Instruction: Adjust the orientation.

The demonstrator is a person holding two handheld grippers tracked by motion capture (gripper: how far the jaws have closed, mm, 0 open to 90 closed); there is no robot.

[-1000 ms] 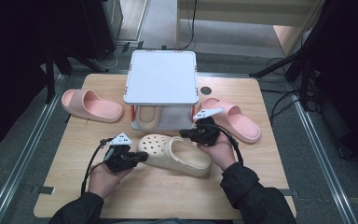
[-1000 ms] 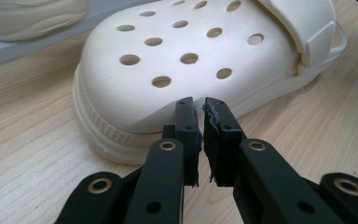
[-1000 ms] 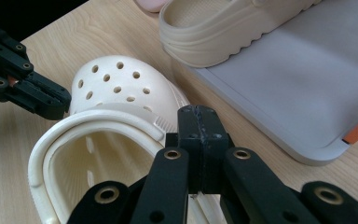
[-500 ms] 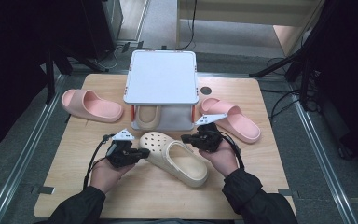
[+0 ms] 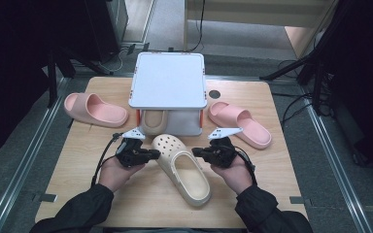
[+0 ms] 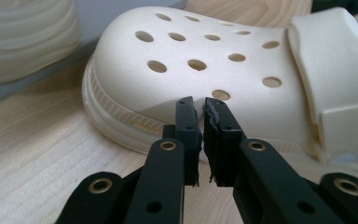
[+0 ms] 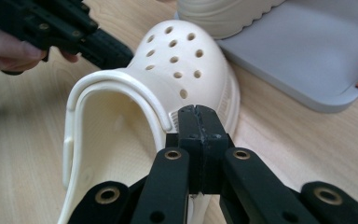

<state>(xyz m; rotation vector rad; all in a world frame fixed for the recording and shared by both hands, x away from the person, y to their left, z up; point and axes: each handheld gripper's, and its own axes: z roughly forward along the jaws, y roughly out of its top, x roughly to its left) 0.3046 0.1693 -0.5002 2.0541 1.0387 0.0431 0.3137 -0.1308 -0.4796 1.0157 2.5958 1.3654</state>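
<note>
The second cream clog (image 5: 153, 122) lies half hidden under the grey shelf (image 5: 168, 80).

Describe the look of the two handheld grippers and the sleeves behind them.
Both the left gripper and right gripper are black, each with two flat linkage jaws set with brass-coloured rivets, a pale three-cornered plate on top and a black trailing cable. The person wears dark long sleeves.

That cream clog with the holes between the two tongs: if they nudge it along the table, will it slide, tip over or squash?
The cream clog looks like moulded foam, so it is probably light and slides easily on the wooden table. Its wide flat sole makes tipping unlikely. The thick toe should give only slightly under the shut left tongs and right tongs; the thin strap probably flexes more.
</note>
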